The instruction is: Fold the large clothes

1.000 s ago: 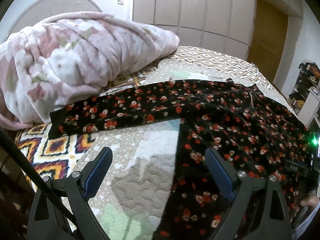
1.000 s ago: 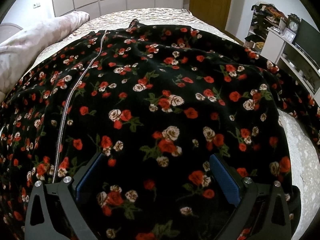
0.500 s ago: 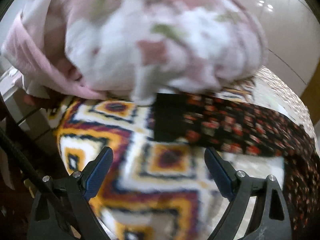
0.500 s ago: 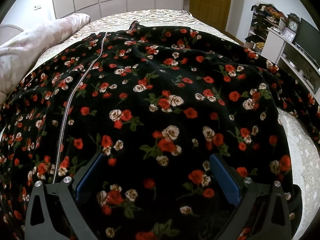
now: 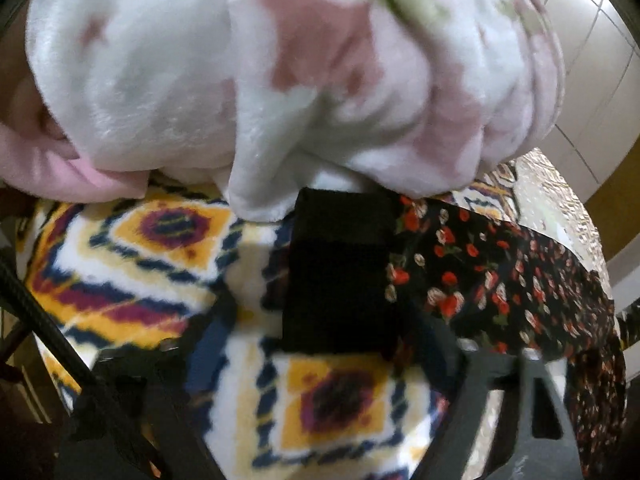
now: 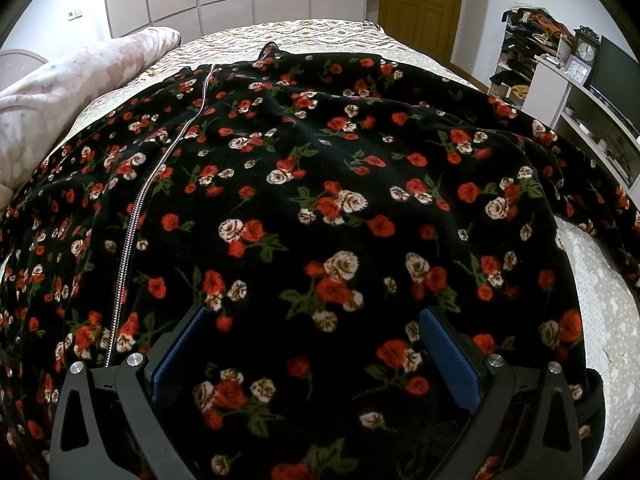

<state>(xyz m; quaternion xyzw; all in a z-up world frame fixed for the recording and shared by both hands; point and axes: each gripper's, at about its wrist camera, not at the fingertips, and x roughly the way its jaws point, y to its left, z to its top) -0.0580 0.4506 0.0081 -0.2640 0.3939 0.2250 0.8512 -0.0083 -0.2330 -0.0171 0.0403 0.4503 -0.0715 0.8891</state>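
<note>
Lying between closing jaws: sleeve cuff (image 5: pixel 340 276)

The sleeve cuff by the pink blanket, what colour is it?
Plain black, unlike the floral sleeve; the cuff shows best in the left wrist view.

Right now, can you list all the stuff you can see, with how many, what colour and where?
Jacket: one, black with red and cream flowers, silver zip, spread flat on the bed.
Sleeve cuff: one, plain black, between the left gripper's fingers.
Fluffy blanket: one, pink and white, bunched just beyond the cuff.
Patterned blanket: one, yellow, white, navy, under the cuff.
Door: one, brown, far wall.
Clocks: two, on the white shelf, right.
Left gripper: black, blurred, jaws just been closing around the cuff.
Right gripper: black, blue pads, open over the jacket.
</note>
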